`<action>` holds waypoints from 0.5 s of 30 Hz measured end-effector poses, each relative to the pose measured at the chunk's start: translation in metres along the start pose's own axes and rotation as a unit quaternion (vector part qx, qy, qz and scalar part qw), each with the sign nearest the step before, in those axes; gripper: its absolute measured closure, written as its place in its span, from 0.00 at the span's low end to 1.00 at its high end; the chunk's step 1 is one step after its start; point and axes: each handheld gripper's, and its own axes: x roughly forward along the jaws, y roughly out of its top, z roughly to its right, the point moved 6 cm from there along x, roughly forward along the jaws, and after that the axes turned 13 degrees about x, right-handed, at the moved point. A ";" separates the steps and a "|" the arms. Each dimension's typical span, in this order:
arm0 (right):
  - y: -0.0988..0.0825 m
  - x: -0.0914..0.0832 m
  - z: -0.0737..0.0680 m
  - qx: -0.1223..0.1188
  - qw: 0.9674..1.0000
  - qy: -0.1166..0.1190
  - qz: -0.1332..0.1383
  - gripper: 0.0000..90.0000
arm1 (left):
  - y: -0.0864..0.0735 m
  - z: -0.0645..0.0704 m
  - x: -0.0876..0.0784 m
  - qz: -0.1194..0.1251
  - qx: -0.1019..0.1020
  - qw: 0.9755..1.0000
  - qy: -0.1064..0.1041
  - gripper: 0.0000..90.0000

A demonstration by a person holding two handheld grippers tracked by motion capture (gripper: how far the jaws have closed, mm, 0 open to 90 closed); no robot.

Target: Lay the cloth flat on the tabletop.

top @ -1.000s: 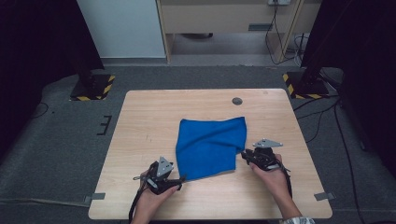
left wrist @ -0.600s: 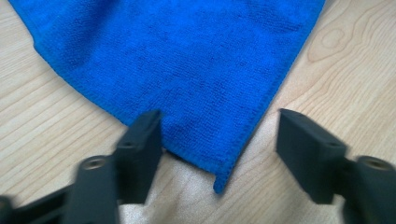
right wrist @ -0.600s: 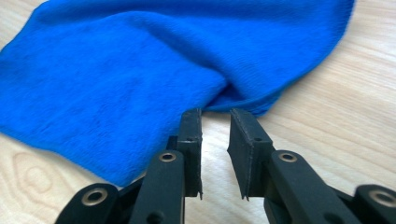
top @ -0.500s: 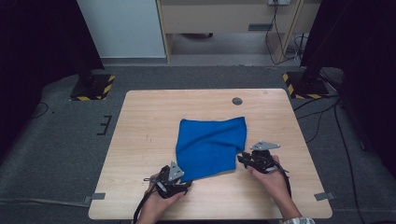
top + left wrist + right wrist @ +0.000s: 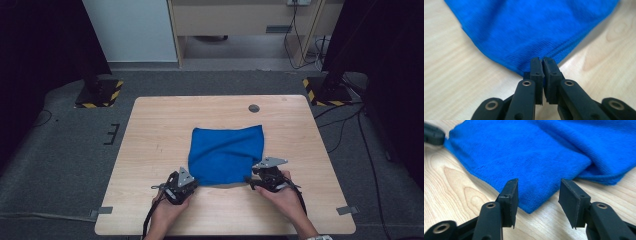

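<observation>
A blue cloth lies folded and a little rumpled on the middle of the wooden table. My left gripper is at its near left corner. In the left gripper view the jaws have just closed and pinch that corner of the cloth. My right gripper is at the near right corner. Its jaws have just been opening and stand apart, with the tip of the cloth lying between them, untouched.
A round cable hole sits in the table's far side. Bare wood surrounds the cloth on every side. The left gripper's tip shows at the far corner in the right gripper view. Black stands with striped bases flank the table.
The left gripper has edged onto the cloth's near left corner. The right gripper has slid a little left and nearer, up to the near right corner.
</observation>
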 end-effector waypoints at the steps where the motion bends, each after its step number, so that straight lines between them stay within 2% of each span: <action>1: 0.000 0.000 -0.001 -0.003 1.000 0.000 -0.001 0.53 | 0.001 -0.002 0.000 0.002 -0.001 1.000 0.003 0.96; 5: 0.002 -0.002 -0.009 -0.017 1.000 0.004 0.009 0.46 | 0.003 -0.013 -0.003 0.014 -0.014 1.000 0.019 0.97; 8: 0.001 -0.003 -0.017 -0.014 1.000 0.017 0.011 0.39 | 0.004 -0.024 -0.009 0.026 -0.025 0.999 0.026 0.97; 11: -0.002 0.001 -0.024 -0.035 0.999 0.006 0.010 0.34 | 0.004 -0.035 -0.016 0.049 -0.043 0.997 0.032 0.97; 15: -0.002 0.011 -0.028 -0.048 0.999 -0.015 0.006 0.40 | 0.005 -0.041 -0.022 0.069 -0.058 0.995 0.032 0.97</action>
